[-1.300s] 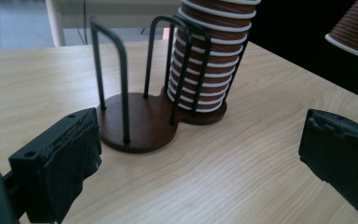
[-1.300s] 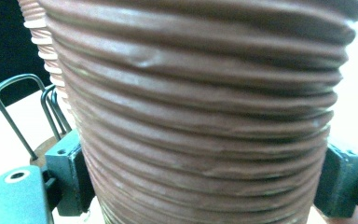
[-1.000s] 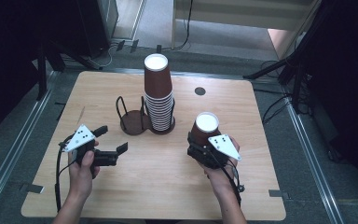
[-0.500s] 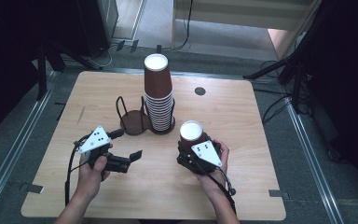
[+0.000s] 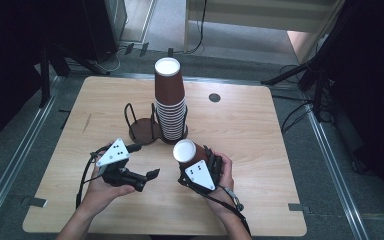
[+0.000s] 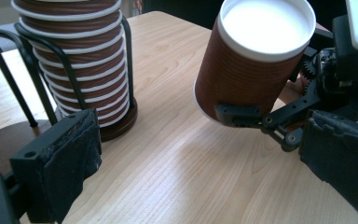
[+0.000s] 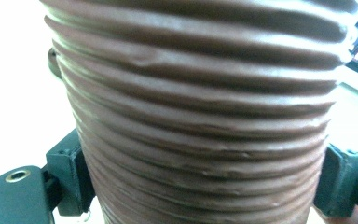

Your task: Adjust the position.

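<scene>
The right gripper (image 5: pixel 192 162) holds a single brown ribbed paper cup (image 5: pixel 186 152) with its jaws closed against opposite sides of the cup wall; the right gripper view shows a black jaw pad pressed to each side of the ribbed surface. The cup is inverted and tilted, white base uppermost, and is raised clear of the wooden tabletop (image 5: pixel 250 130), as the left gripper view confirms. It sits just in front of the tall stack of inverted brown cups (image 5: pixel 170 105), near it but not touching. That stack stands in one bay of a black wire cup holder (image 5: pixel 142 125) with a round dark base; the adjoining bay to its left holds no cups. The left gripper (image 5: pixel 147 180) is held low over the tabletop to the left of the held cup, apart from it. Its jaws stand wide open with nothing between them; in the left gripper view the two padded jaws frame the cup stack on one side and the held cup on the other. A small dark round disc (image 5: pixel 214 97) sits on the far part of the tabletop, well apart from the holder.
</scene>
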Action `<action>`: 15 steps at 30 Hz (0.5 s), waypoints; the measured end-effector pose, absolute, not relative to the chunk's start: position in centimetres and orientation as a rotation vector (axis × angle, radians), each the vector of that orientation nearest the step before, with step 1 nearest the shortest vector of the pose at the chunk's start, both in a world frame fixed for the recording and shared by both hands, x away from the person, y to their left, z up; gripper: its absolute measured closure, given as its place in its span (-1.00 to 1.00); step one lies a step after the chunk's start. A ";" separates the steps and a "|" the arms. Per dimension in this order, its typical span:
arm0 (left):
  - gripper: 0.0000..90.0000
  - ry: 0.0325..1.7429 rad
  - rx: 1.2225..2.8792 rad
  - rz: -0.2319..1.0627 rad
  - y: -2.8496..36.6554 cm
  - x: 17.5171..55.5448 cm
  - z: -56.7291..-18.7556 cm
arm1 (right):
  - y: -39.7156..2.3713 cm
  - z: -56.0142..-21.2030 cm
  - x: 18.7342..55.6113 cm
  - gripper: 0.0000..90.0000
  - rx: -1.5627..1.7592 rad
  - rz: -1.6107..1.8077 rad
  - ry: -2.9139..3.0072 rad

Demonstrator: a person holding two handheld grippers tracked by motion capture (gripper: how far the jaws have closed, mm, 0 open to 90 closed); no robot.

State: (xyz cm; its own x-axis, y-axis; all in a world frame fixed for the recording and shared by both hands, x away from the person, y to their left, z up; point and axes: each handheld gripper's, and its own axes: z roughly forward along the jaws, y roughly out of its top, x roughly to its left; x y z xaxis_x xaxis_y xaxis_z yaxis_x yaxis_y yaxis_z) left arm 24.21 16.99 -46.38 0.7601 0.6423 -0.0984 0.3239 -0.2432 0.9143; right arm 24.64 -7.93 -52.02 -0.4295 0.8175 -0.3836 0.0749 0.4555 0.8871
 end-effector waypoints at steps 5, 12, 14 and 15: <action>-1.00 0.713 1.876 0.374 16.6 24.0 -46.4 | -7.6 -52.2 24.3 -0.71 0.693 1.049 1.828; -0.94 0.658 1.925 0.397 15.9 23.6 -46.2 | -7.3 -52.4 23.8 -0.71 0.591 1.055 1.847; -0.94 0.633 1.945 0.401 15.7 23.4 -46.1 | -7.3 -52.4 23.6 -0.71 0.582 1.060 1.855; -0.94 0.621 1.959 0.407 15.6 23.3 -46.1 | -7.2 -52.4 23.6 -0.71 0.574 1.062 1.857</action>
